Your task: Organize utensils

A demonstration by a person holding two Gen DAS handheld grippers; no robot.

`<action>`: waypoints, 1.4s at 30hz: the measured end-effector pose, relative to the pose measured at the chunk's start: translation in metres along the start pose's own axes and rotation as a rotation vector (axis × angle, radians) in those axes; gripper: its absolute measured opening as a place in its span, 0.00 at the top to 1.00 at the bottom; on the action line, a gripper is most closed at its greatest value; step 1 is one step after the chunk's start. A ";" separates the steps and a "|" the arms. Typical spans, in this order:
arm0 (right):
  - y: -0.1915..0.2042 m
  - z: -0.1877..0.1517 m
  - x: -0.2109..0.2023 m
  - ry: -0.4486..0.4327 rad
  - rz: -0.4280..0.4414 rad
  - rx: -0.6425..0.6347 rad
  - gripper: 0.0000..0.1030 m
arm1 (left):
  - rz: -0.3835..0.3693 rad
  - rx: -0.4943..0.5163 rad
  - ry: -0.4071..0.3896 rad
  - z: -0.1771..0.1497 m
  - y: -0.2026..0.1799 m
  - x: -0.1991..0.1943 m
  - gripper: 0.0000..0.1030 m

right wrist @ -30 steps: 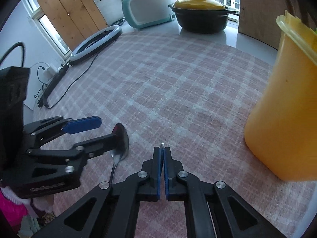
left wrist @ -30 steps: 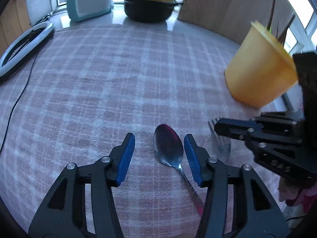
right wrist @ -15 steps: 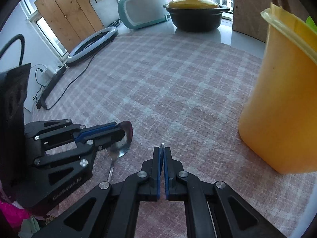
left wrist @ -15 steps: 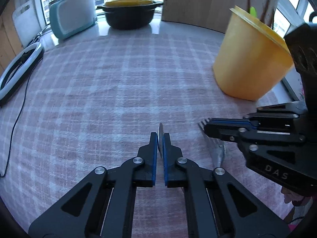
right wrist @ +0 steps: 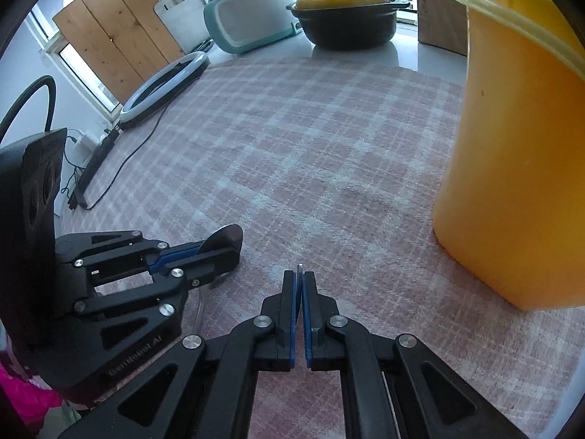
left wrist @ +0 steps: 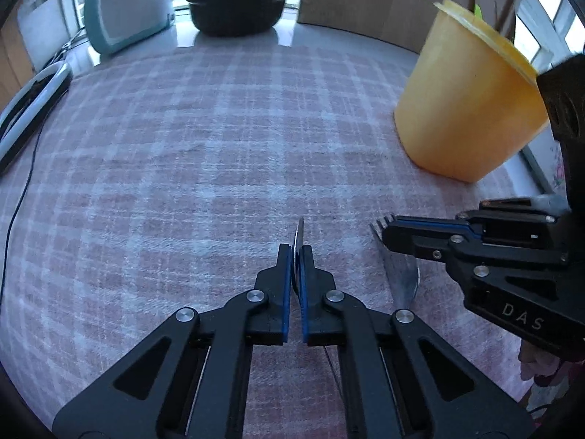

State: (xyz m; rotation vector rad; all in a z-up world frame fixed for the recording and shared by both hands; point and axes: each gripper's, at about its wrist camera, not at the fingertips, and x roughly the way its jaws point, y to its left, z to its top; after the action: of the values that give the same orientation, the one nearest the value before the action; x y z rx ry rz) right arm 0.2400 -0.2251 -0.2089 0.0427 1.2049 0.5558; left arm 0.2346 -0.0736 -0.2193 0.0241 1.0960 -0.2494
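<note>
Both wrist cameras are looking steeply down, close over the checked cloth (left wrist: 204, 153), sharing the yellow tub (right wrist: 512, 183) at right and far pot (left wrist: 234, 3).

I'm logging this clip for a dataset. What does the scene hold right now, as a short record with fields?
surface: pink plaid tablecloth
left claw: shut on the metal spoon, bowl edge-on between the pads
right claw: shut on the metal fork, tines poking past the tips
container: tall yellow plastic cup, upright, utensil handles sticking out
background: black pot with yellow lid, teal and white appliance, white ring light
</note>
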 end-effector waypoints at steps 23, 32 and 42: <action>-0.002 -0.016 -0.076 -0.197 0.000 0.008 1.00 | -0.026 -0.100 -0.076 0.006 0.017 -0.049 0.88; -0.012 -0.023 -0.076 -0.189 0.005 0.042 1.00 | 0.029 -0.206 0.061 -0.011 0.029 -0.021 0.51; -0.013 -0.024 -0.077 -0.188 0.013 0.048 1.00 | 0.113 -0.008 0.003 -0.021 -0.004 -0.005 0.68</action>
State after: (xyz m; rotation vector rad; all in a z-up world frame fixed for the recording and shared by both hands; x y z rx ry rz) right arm 0.2050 -0.2759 -0.1555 0.1412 1.0352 0.5220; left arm 0.2128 -0.0735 -0.2239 0.0791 1.0945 -0.1433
